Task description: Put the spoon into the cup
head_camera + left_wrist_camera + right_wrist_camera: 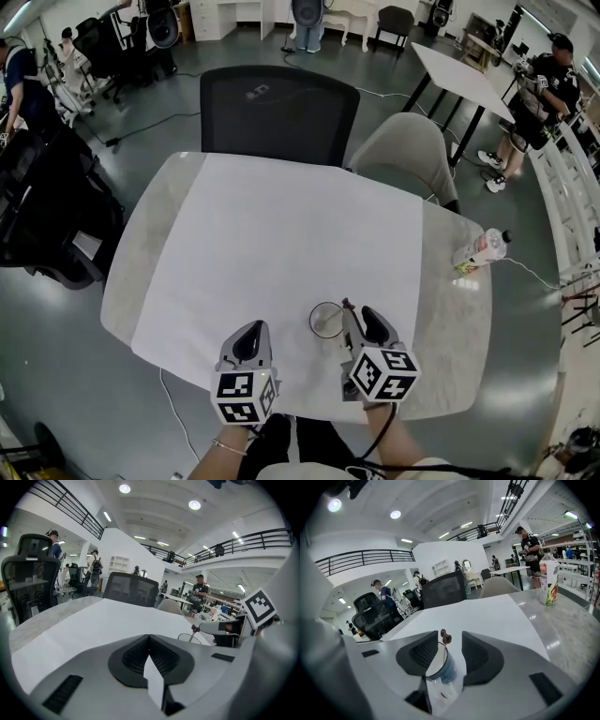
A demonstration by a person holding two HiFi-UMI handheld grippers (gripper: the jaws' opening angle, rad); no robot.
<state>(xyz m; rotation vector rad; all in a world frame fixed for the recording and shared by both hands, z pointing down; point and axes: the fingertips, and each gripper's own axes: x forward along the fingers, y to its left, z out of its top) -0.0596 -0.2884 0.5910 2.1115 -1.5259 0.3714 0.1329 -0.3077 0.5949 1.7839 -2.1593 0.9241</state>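
Note:
A clear glass cup point(325, 320) stands on the white sheet near the table's front edge. The spoon point(344, 307) stands in it, its handle leaning towards my right gripper point(361, 319). In the right gripper view the cup point(443, 670) sits low between the spread jaws and the spoon's brown knobbed handle tip point(445, 637) rises free in the gap; neither pad touches it. My right gripper point(450, 639) is open. My left gripper point(251, 332) hovers left of the cup, its pads point(140, 654) meeting at the tip, holding nothing. The left gripper view shows the cup rim point(190, 639) far right.
A white sheet point(281, 234) covers most of the marble table point(459, 309). A drink bottle point(483, 248) stands at the table's right edge. A black chair point(278, 112) and a grey chair point(408, 155) stand at the far side. People stand farther off in the room.

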